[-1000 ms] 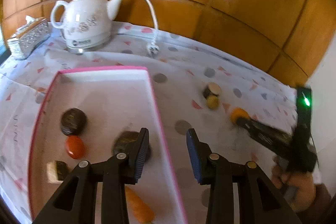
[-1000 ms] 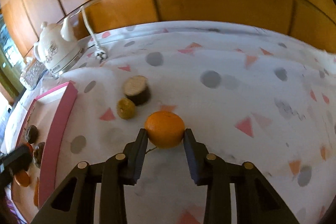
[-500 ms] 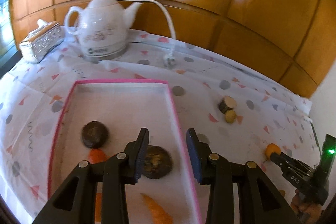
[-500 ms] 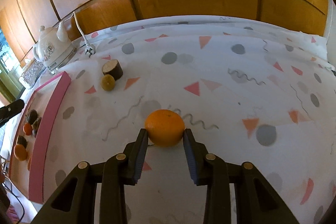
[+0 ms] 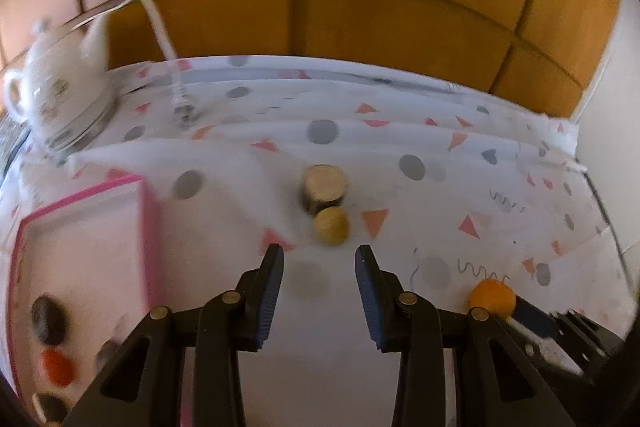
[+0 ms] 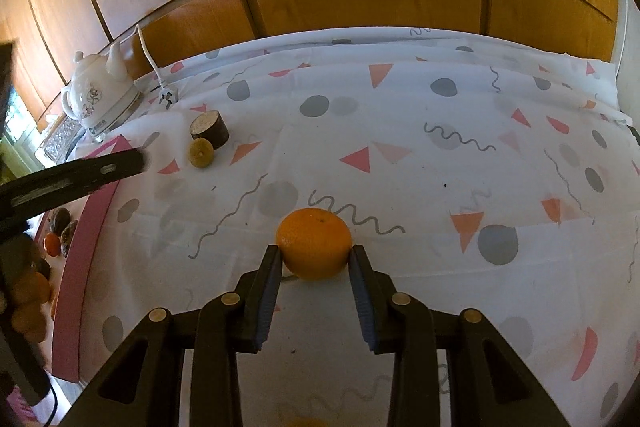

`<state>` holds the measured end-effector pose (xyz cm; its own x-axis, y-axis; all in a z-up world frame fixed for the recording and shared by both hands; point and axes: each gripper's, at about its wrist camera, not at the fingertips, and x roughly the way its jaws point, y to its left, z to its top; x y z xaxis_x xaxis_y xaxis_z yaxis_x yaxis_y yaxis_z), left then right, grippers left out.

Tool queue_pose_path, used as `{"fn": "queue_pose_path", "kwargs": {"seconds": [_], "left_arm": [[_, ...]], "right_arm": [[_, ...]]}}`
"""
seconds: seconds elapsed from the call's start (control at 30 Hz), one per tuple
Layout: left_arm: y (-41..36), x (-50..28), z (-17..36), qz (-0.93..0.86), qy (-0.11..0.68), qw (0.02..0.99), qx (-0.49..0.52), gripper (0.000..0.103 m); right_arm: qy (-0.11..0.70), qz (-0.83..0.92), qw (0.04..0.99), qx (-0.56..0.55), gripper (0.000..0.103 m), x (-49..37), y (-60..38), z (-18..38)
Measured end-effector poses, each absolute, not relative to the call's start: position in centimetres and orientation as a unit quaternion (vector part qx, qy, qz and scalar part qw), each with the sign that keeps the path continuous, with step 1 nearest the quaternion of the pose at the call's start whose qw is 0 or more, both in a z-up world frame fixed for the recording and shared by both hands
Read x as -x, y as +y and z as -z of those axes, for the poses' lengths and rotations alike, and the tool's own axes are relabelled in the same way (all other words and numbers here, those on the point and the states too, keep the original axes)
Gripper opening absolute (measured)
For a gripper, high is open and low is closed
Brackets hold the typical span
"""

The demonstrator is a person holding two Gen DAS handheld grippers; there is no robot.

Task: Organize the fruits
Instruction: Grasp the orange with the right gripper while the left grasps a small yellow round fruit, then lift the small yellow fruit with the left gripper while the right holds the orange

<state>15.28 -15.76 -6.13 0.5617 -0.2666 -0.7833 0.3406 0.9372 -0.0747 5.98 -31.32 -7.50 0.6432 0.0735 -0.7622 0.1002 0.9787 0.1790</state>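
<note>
Wood-panelled wall behind, a bench under a white cloth printed with grey dots and pink triangles.

Nearest in the right wrist view: right gripper [image 6: 315,259] pinching an orange [image 6: 314,243] between its blue pads, low centre of the frame, apparently lifted just off the cloth. Nearest in the left wrist view: left gripper [image 5: 319,269] partly spread, nothing between the pads, aimed at bare cloth at lower centre.

Just beyond its tips, a small yellowish fruit [image 5: 330,226] touching a dark cut piece with a pale top [image 5: 324,187], mid-frame. At lower left, a pink-edged tray [image 5: 146,223] already holding a dark round fruit [image 5: 47,315] and a red one [image 5: 56,367], with more beside them. Farther off, upper left, a white kettle [image 6: 100,95] with its cord and plug [image 6: 167,98] loose on the cloth.

Progress, by judgement: well along. Several fruits in the tray; orange in hand but not yet delivered; yellowish fruit and cut piece left on the cloth.

Hard to read: left wrist view smeared by motion, so tray contents blurred and uncountable. Tray cut off at the frame edge in both views. Identity of the dark fruits unclear. Holder's hand only partly visible at the right view's lower left edge.
</note>
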Motion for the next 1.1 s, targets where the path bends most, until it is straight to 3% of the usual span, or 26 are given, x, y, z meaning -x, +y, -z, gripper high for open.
{"fn": "queue_pose_path", "kwargs": {"seconds": [0.27, 0.3, 0.33, 1.1], "left_arm": [[-17.9, -18.1, 8.6, 0.152, 0.453, 0.877, -0.044, 0.037], [-17.8, -18.3, 8.9, 0.152, 0.455, 0.876, -0.042, 0.025], [-17.8, -18.5, 9.1, 0.153, 0.458, 0.875, -0.039, 0.024], [-15.3, -8.5, 8.8, 0.196, 0.450, 0.870, -0.047, 0.023]], "right_arm": [[0.418, 0.005, 0.902, -0.103, 0.035, -6.0, -31.5, 7.5], [0.417, 0.005, 0.903, -0.103, 0.035, -6.0, -31.5, 7.6], [0.416, 0.006, 0.904, -0.103, 0.035, -5.9, -31.4, 7.6], [0.426, 0.012, 0.899, -0.098, 0.035, -5.5, -31.0, 7.9]]}}
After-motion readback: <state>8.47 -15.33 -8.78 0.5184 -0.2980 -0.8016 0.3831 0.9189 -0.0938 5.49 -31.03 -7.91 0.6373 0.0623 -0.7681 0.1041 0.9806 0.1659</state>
